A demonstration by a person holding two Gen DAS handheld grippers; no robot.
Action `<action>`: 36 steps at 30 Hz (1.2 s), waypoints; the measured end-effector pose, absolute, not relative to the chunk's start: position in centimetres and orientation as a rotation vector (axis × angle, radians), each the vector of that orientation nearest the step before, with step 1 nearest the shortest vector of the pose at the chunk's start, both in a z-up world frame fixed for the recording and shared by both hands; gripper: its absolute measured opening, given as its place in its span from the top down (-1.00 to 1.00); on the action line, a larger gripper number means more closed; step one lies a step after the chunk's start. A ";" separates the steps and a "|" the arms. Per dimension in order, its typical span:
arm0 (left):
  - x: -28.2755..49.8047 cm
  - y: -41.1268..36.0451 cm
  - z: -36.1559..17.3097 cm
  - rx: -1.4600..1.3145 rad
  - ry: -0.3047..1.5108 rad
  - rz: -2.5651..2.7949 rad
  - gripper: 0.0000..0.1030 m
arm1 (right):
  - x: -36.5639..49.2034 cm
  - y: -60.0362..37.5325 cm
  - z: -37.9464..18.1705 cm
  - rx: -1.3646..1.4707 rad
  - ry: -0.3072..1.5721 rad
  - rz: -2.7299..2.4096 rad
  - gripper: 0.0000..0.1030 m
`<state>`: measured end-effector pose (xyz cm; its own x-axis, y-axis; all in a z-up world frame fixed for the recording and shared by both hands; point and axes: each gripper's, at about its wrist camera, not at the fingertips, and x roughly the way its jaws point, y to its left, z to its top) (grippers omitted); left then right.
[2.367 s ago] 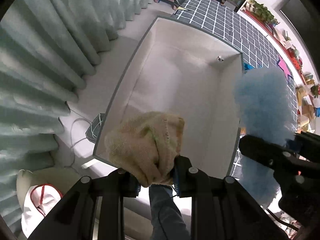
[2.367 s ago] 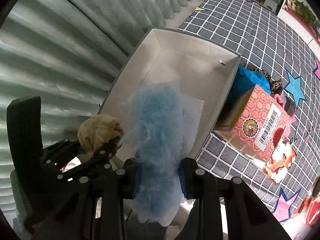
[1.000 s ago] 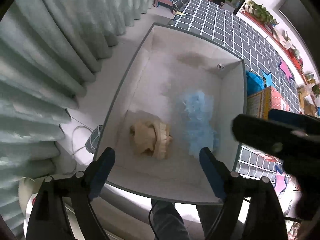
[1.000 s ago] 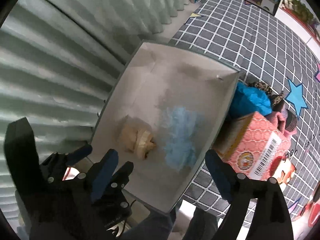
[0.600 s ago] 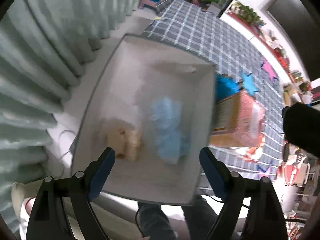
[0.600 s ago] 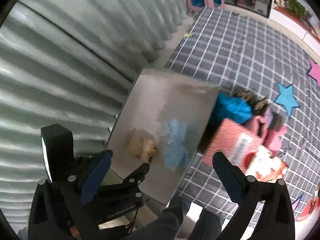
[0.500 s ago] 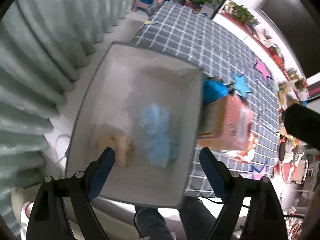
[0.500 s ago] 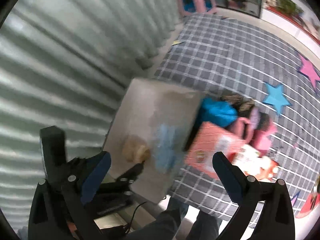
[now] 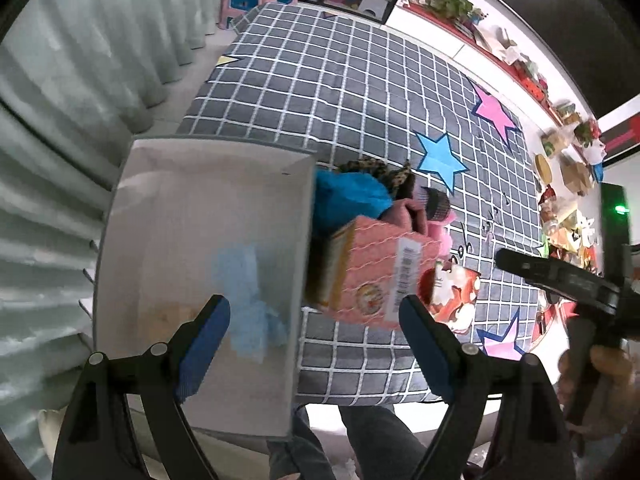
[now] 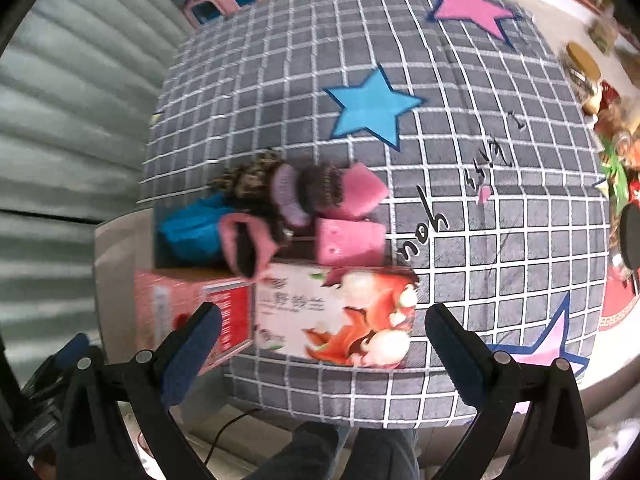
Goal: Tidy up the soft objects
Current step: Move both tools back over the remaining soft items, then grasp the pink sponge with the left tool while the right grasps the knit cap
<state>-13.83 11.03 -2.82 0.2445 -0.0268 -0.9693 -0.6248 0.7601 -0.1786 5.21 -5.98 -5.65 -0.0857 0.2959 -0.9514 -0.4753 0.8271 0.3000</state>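
While both your grippers, left gripper (image 9: 310, 322) and right gripper (image 10: 322, 330), hang spread and empty, centre over one pink plush slipper (image 10: 347, 240) beside the printed carton (image 10: 334, 316); pinch mid-body.

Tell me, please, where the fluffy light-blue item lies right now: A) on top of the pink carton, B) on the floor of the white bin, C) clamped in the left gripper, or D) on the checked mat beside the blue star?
B: the fluffy light-blue item rests on the floor of the white bin, ahead of the open, empty left gripper.
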 end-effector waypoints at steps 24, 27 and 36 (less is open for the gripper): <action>-3.5 8.6 -5.6 -0.541 1.410 0.512 -0.72 | 11.3 4.4 -16.8 -0.466 1.438 0.672 -0.99; -1.9 8.4 -5.9 -0.533 1.415 0.509 -0.72 | 13.6 2.6 -16.9 -0.444 1.428 0.622 -0.99; 3.7 6.4 -7.5 -0.498 1.444 0.456 -0.72 | 19.8 -6.0 -17.7 -0.350 1.455 0.470 -0.99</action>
<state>3.66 6.36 -7.53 0.0772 -0.0038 -0.9970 -0.5754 0.8165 -0.0477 19.77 -5.96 -17.71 0.0524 0.0929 -0.9943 -0.5060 0.8608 0.0537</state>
